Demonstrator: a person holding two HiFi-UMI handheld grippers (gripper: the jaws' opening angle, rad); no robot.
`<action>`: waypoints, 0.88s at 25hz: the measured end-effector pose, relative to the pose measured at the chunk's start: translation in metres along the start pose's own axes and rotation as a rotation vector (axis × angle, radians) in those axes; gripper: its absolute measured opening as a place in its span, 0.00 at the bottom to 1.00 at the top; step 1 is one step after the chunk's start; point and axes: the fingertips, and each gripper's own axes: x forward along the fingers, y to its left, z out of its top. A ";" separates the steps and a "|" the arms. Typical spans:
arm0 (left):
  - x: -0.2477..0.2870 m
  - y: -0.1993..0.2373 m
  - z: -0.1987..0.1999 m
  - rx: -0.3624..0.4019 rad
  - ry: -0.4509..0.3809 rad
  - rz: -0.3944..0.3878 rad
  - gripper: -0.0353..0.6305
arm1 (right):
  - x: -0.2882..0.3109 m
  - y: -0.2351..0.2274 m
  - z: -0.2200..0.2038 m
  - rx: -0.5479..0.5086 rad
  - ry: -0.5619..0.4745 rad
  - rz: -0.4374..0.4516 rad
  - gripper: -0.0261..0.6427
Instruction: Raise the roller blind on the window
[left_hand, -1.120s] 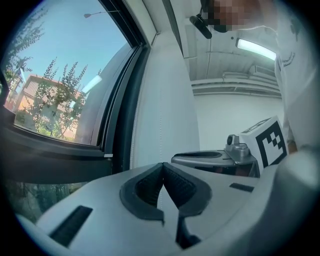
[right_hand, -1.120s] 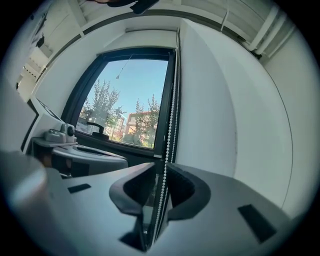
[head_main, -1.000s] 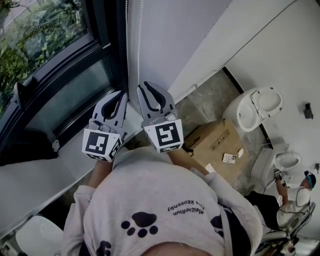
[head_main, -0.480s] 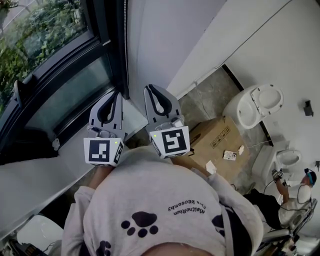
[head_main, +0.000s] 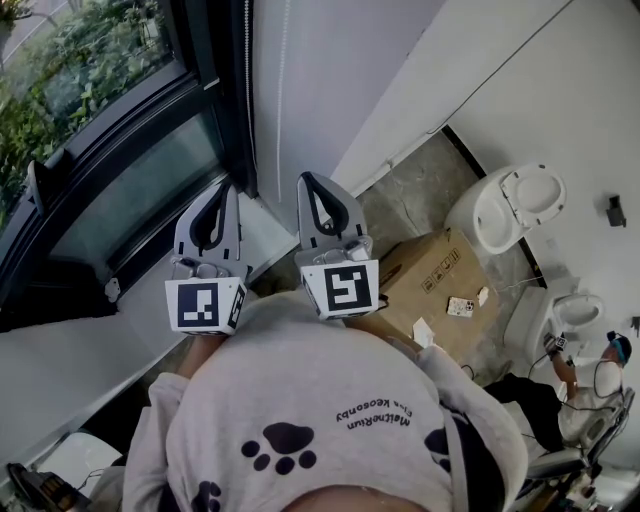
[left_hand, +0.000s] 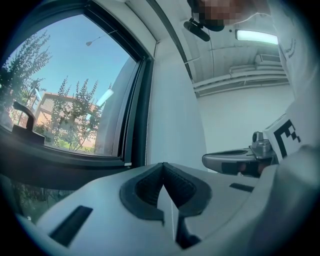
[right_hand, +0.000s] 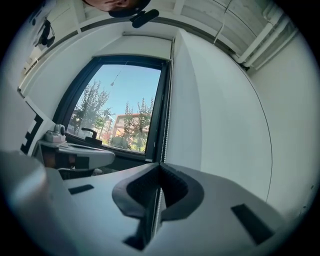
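The window (head_main: 100, 90) has a dark frame, and its full pane shows trees in the right gripper view. A white bead chain (right_hand: 166, 100) hangs along the frame's right edge (head_main: 251, 100). My right gripper (right_hand: 160, 166) is shut on this chain, and beads show in the slot behind its tips. It points level at the white wall beside the frame (head_main: 305, 178). My left gripper (left_hand: 162, 165) is shut too, with a thin strand running down the slot behind its tips. Its tip sits close to the frame's lower right corner (head_main: 225, 187). Both grippers are side by side.
A white sill (head_main: 80, 360) runs below the window, which has a dark handle (right_hand: 92, 132). A cardboard box (head_main: 430, 285) lies on the floor to the right, with white toilets (head_main: 510, 210) beyond it. A seated person (head_main: 590, 385) is at the far lower right.
Both grippers have drifted a little. The left tip has moved left off the frame corner, and the right tip has shifted right along the wall. Both stayed shut.
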 end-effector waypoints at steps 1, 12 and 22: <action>0.000 0.000 0.000 0.001 0.000 -0.002 0.06 | 0.000 0.000 -0.002 0.001 0.005 -0.005 0.05; 0.001 -0.002 0.000 0.002 0.000 -0.013 0.06 | -0.002 -0.004 0.000 0.015 -0.015 -0.025 0.05; 0.000 -0.004 -0.001 0.004 -0.012 -0.026 0.06 | 0.000 0.002 -0.002 0.018 -0.007 -0.015 0.05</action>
